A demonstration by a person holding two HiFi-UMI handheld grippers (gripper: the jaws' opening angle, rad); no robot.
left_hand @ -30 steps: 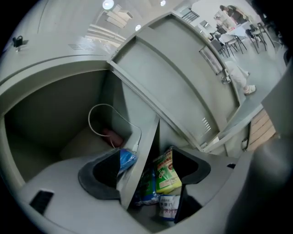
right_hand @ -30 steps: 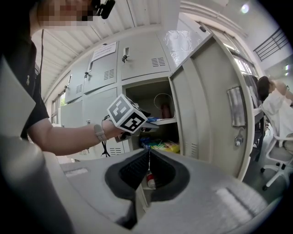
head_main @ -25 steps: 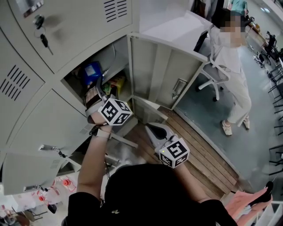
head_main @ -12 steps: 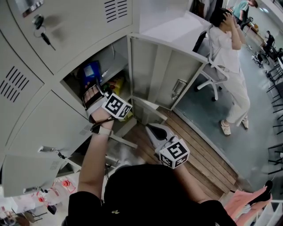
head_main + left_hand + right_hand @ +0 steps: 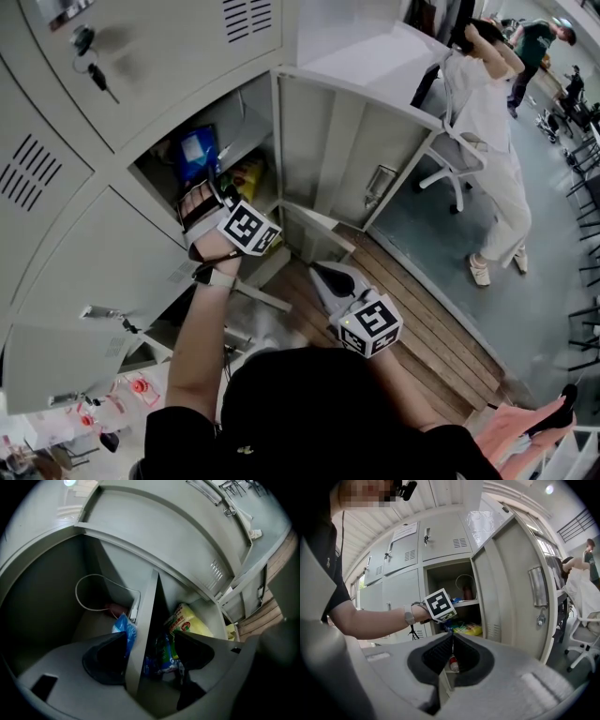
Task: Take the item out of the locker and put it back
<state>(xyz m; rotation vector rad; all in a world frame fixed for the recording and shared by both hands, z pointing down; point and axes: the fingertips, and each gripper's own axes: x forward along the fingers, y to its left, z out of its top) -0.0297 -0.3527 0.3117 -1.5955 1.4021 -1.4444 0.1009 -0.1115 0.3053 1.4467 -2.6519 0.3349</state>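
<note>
The open locker (image 5: 225, 141) holds a blue packet (image 5: 124, 629) on its upper level, a green-blue packet (image 5: 161, 656) and a yellow packet (image 5: 190, 620) below the shelf (image 5: 143, 630). My left gripper (image 5: 150, 644) reaches into the opening (image 5: 211, 192) and is open. Its jaws have just been closing a little; they straddle the shelf's front edge, and the pads press on nothing. My right gripper (image 5: 317, 272) hangs lower, outside the locker, and is shut (image 5: 452, 637) with nothing in it.
The locker door (image 5: 347, 150) stands swung out to the right. A white cable loop (image 5: 93, 581) lies at the back of the upper level. Keys (image 5: 94, 75) hang in the door above. A person in white (image 5: 487, 122) stands by an office chair (image 5: 450, 159).
My left gripper has rolled and dipped slightly at the locker's mouth. The right gripper has stayed put. The person in white has raised both arms.
</note>
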